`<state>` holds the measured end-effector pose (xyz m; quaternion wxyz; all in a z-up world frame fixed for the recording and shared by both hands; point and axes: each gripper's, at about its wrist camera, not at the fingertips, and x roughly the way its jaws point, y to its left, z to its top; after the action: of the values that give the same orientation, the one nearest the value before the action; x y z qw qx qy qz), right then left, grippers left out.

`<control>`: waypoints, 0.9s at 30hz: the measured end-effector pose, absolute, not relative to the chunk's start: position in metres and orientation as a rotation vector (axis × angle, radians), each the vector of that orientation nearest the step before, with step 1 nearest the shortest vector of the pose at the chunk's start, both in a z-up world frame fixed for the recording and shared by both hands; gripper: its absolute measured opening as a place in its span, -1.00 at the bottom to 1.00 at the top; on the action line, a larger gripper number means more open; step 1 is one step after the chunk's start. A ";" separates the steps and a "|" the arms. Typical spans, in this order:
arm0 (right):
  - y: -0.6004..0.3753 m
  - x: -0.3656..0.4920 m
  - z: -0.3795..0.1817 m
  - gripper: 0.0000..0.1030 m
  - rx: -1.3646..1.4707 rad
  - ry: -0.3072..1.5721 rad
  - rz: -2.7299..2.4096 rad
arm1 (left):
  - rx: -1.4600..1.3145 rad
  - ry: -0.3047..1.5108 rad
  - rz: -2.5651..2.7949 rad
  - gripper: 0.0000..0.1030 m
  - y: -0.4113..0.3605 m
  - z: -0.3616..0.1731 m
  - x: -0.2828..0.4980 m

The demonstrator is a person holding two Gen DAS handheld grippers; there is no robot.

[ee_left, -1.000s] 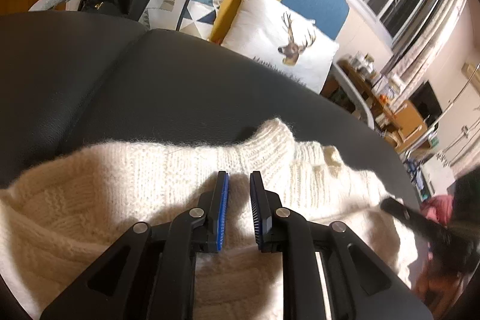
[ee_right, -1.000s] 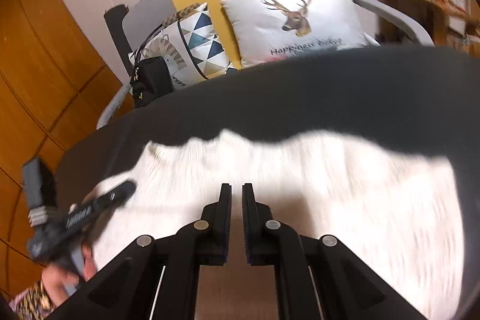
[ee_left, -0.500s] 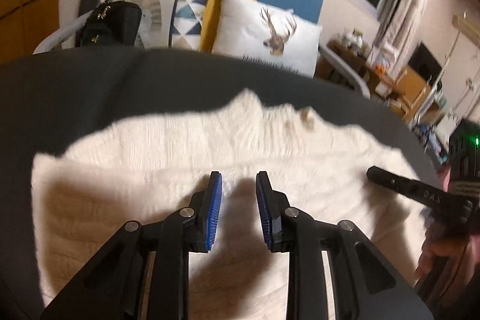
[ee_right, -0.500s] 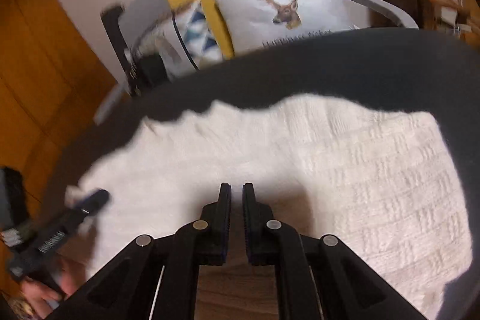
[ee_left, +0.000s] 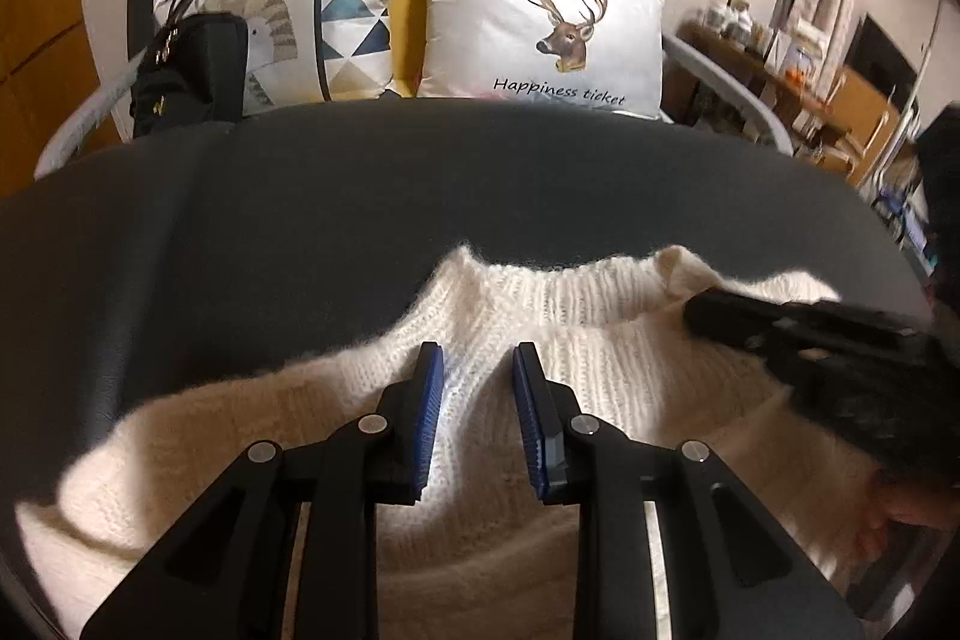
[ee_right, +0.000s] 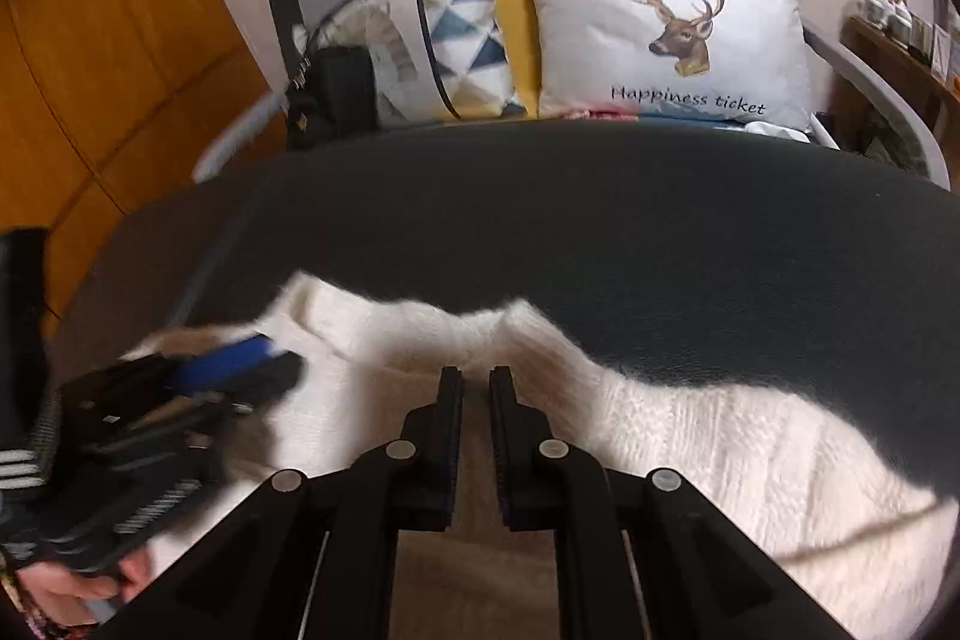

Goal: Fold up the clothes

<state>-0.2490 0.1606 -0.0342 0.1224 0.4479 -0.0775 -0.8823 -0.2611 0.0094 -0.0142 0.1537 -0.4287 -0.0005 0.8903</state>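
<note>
A cream knitted sweater (ee_left: 600,358) lies flat on a dark grey padded surface (ee_left: 420,196), its ribbed collar (ee_left: 570,292) at the far edge. My left gripper (ee_left: 478,349) hovers over the knit just below the collar's left side, open, with nothing pinched between the blue pads. My right gripper (ee_left: 699,310) reaches in from the right, its tip at the collar's right corner. In the right wrist view the right gripper (ee_right: 475,373) is over the sweater (ee_right: 690,436) near the neckline. Its jaws are closing to a narrow slit with no cloth between them. The left gripper (ee_right: 288,364) shows blurred at the left.
Behind the surface (ee_right: 600,232) stands a sofa with a deer cushion (ee_left: 540,34), a triangle-patterned cushion (ee_left: 354,16) and a black bag (ee_left: 192,70). Cluttered shelves (ee_left: 780,58) fill the back right. A person's hand (ee_right: 78,586) holds the left gripper.
Both grippers have moved along the sweater toward its collar and closer to each other. The left jaws stand a little wider than a second ago. The sweater has stayed flat.
</note>
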 end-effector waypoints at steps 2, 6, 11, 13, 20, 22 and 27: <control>0.164 -0.251 -0.039 -0.87 1.303 -0.274 -2.578 | -1.229 -0.025 2.549 -0.49 0.007 -0.013 -0.261; 0.170 -0.246 -0.029 -0.80 1.261 -0.363 -2.564 | -1.207 -0.094 2.531 -0.49 0.004 -0.008 -0.259; 0.150 -0.258 -0.014 -0.80 1.188 -0.334 -2.515 | -1.179 -0.196 2.498 -0.45 0.011 0.001 -0.269; 0.136 -0.268 -0.023 -0.80 1.263 -0.238 -2.506 | -1.233 -0.146 2.492 -0.45 0.018 -0.008 -0.278; 0.136 -0.277 -0.034 -0.94 1.304 -0.248 -2.581 | -1.261 -0.144 2.524 -0.42 0.026 -0.024 -0.279; 0.140 -0.276 -0.032 -0.87 1.282 -0.272 -2.580 | -1.244 -0.124 2.521 -0.32 0.028 -0.022 -0.276; 0.160 -0.259 -0.011 -0.84 1.162 -0.414 -2.593 | -1.120 -0.308 2.533 -0.32 0.003 -0.009 -0.260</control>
<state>-0.2594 0.1602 -0.0110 0.1345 0.4009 -0.1428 -0.8949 -0.2598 0.0033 -0.0093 0.1763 -0.3957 -0.1086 0.8947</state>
